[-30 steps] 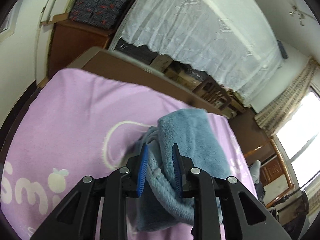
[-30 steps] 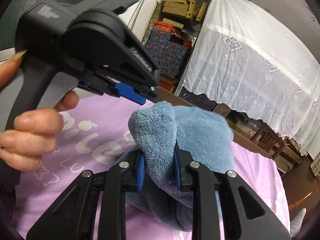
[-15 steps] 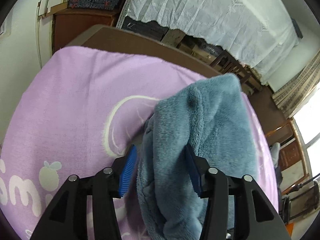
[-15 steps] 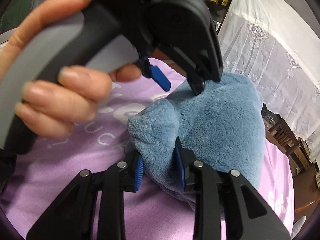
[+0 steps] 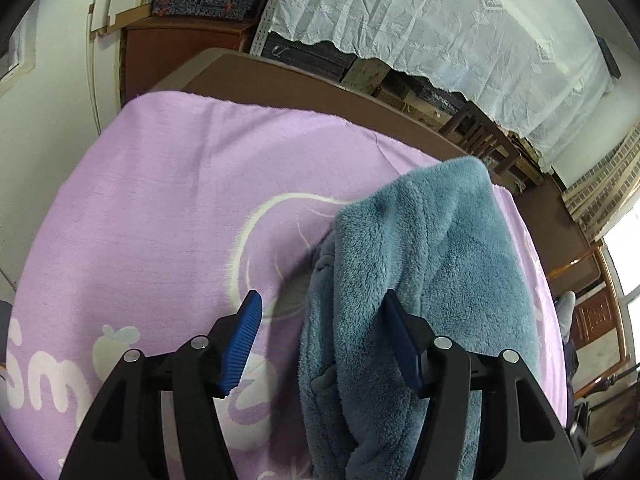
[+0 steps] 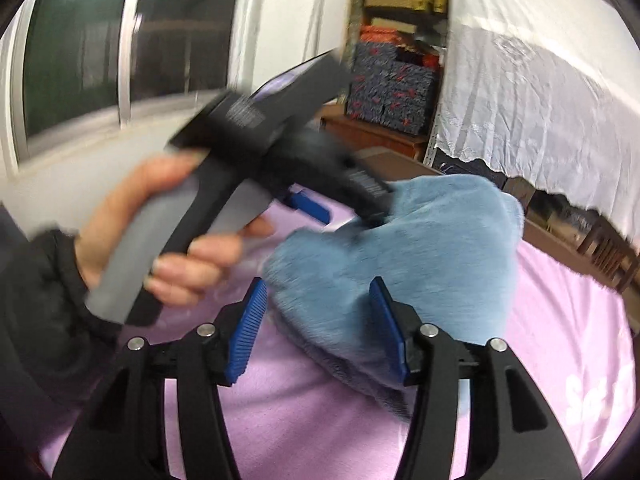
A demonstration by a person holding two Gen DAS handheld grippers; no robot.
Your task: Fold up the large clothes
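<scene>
- A person folding a blue fleece garment (image 5: pixel 432 280) on a bench (image 5: pixel 320 84) spread with a purple cloth (image 5: pixel 160 208) is letting go of a fold, judging by both tools, whose jaws have just been opening around the fabric.
- The garment lies bundled toward the right of the cloth, its near part doubled into a thick fold and its far end rising in a hump near the bench's far edge.
- The left tool (image 5: pixel 322 340) stands about half open. Its right pad (image 5: pixel 402 344) rests against the fleece and its left pad (image 5: pixel 242 340) hangs clear over bare purple cloth, so nothing is pinched and the tool is released.
- The right tool (image 6: pixel 320 328) is likewise parted and released. A lobe of fleece sits between its blue pads without being squeezed, though blur makes the contact at the right pad hard to judge.
- From the right wrist, the person's left hand (image 6: pixel 172 248) is seen gripping the left tool's grey handle, its tip down at the garment's upper edge.
- The next move probably calls for drawing both tools clear without dragging the pile, then taking a fresh edge for another fold or pressing the bundle flat.
</scene>
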